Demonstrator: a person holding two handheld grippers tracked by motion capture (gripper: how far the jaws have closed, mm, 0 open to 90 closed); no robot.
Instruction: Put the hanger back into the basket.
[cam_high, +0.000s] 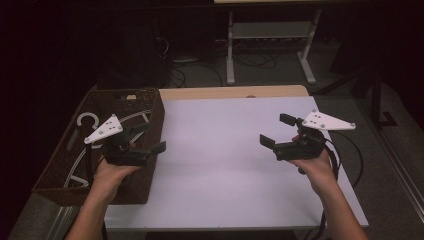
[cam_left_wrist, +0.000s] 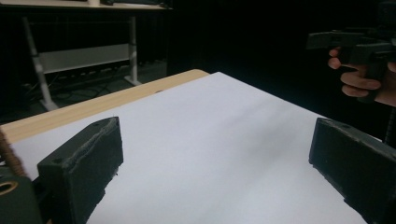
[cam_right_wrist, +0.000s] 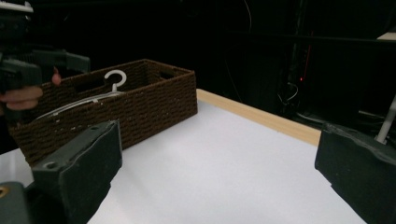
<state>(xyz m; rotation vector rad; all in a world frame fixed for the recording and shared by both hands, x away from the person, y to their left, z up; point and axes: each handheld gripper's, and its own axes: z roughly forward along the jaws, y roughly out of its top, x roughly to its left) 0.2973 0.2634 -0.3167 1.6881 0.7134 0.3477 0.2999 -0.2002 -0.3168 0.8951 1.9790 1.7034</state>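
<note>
left gripper (cam_high: 150, 137): wide open, empty, beside basket (cam_high: 150, 105) | right gripper (cam_high: 276, 131): wide open, empty, above table (cam_high: 225, 165)

I see a dark brown woven basket (cam_high: 150, 107) holding a white hanger (cam_high: 88, 121). Both my claws, left (cam_high: 149, 137) and right (cam_high: 274, 130), are black with white top plates. The tabletop (cam_high: 225, 150) is white, edged in pale wood.

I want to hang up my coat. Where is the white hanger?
The white hanger lies inside the brown woven basket at the left edge of the table in the high view, just beyond the left tongs.
</note>
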